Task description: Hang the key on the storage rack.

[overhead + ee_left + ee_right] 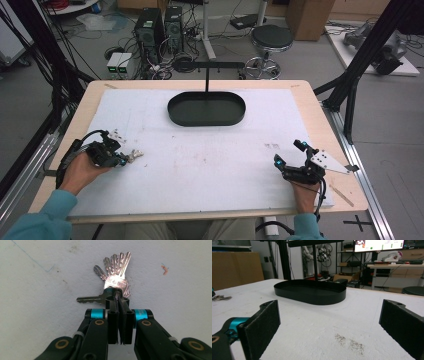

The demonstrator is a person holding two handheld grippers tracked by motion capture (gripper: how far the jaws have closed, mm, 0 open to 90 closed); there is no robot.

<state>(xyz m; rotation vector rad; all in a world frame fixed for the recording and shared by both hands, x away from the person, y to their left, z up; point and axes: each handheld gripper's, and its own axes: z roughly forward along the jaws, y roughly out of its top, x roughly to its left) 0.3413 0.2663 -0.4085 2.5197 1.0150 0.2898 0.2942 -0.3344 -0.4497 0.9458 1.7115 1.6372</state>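
Note:
A bunch of silver keys [115,272] lies fanned out on the white table cover, one key sticking out sideways. My left gripper [117,302] is shut on the bunch at its ring end, the two black jaws pressed together. In the high view this gripper [123,161] is at the left side of the table with the keys [134,155] at its tip. My right gripper [288,153] rests near the right front of the table, open with nothing between its pads [265,325]. It faces a black oval tray [309,291], and the keys [220,298] show small at its far left.
The empty black oval tray [206,110] sits at the table's far middle, with a black T-shaped stand [207,75] rising behind it. A white sheet [200,165] covers most of the wooden table. A stool [271,39] and computer towers [150,30] stand on the floor beyond.

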